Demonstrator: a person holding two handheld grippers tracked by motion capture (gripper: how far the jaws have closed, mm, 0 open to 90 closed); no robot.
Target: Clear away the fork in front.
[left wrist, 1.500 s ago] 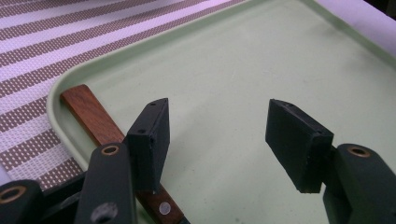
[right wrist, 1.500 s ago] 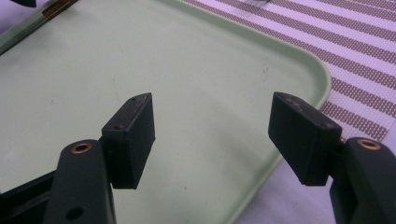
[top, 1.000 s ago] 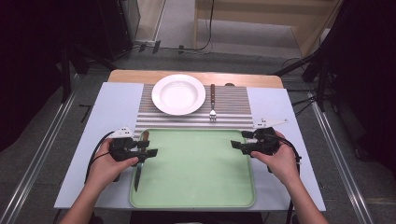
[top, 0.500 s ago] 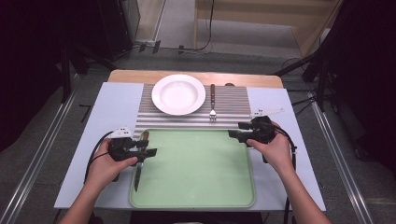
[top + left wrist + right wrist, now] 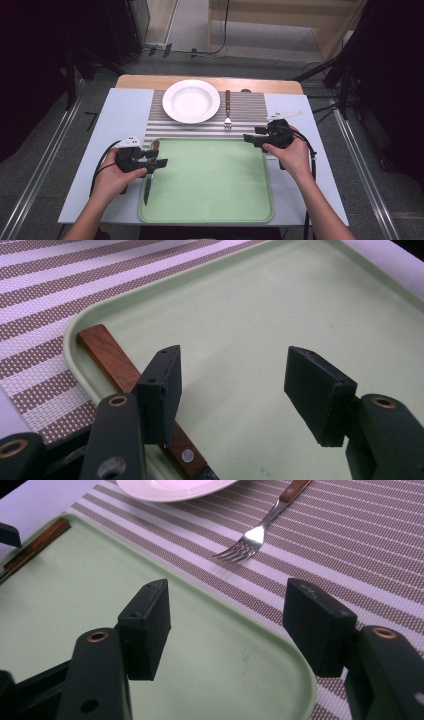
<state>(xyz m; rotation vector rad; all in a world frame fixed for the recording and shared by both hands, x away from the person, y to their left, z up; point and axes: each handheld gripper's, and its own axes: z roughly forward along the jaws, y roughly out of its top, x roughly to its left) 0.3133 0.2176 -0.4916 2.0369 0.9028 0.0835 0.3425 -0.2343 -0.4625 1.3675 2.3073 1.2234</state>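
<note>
A knife [image 5: 148,187] with a wooden handle [image 5: 107,357] lies along the left rim of the green tray [image 5: 207,190]. My left gripper [image 5: 159,159] hovers open just over the knife, and its left jaw stands above the handle in the left gripper view [image 5: 232,390]. My right gripper [image 5: 251,136] is open over the tray's far right corner with nothing between its jaws [image 5: 227,625]; they have just been opening a little. Beyond that corner a fork [image 5: 250,540] lies on the striped mat [image 5: 250,107], tines toward me.
A white plate [image 5: 191,100] sits on the striped mat left of the fork [image 5: 227,107]. The mat and tray rest on a pale blue table sheet [image 5: 120,120]. Dark floor, rails and stands surround the table.
My right gripper has moved away from me and slightly left, from the tray's right rim to its far right corner near the fork. The left hand has stayed put.
</note>
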